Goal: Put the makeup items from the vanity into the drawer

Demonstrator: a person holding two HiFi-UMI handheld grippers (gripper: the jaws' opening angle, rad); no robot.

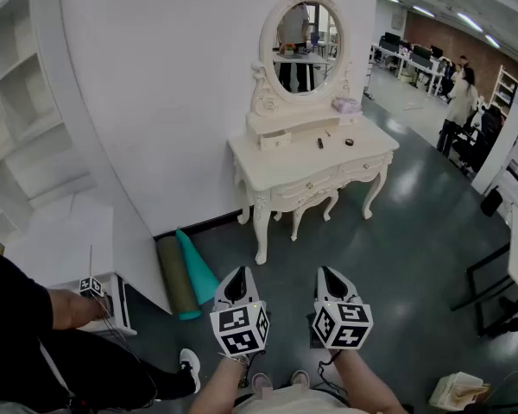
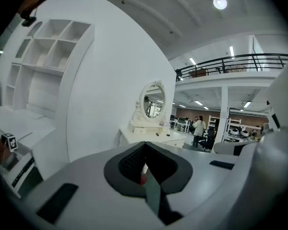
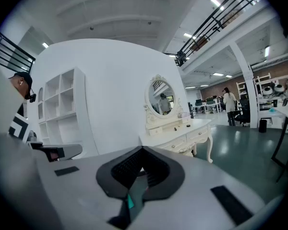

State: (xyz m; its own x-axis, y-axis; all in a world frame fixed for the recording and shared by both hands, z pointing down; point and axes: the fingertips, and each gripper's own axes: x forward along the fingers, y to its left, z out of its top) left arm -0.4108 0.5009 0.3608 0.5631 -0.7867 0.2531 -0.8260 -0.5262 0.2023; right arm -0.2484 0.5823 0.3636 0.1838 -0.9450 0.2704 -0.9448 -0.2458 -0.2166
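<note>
The white vanity (image 1: pixel 276 169) with an oval mirror (image 1: pixel 302 37) stands against the wall, a few steps ahead across the floor. On its top lie a small dark stick (image 1: pixel 320 142) and a small dark round item (image 1: pixel 350 141). A pinkish item (image 1: pixel 346 104) sits on the upper shelf. The little shelf drawer (image 1: pixel 276 140) stands slightly pulled out. My left gripper (image 1: pixel 238 276) and right gripper (image 1: pixel 330 274) are held side by side low in the head view, both shut and empty, pointing toward the vanity (image 2: pixel 153 135) (image 3: pixel 178 134).
A white shelf unit (image 1: pixel 22 119) fills the left side. Two rolled mats (image 1: pixel 186 274) lean at its foot. A person (image 1: pixel 43 335) crouches at lower left. A black frame (image 1: pixel 492 287) and a bag (image 1: pixel 457 392) are on the right, with people (image 1: pixel 460 102) far behind.
</note>
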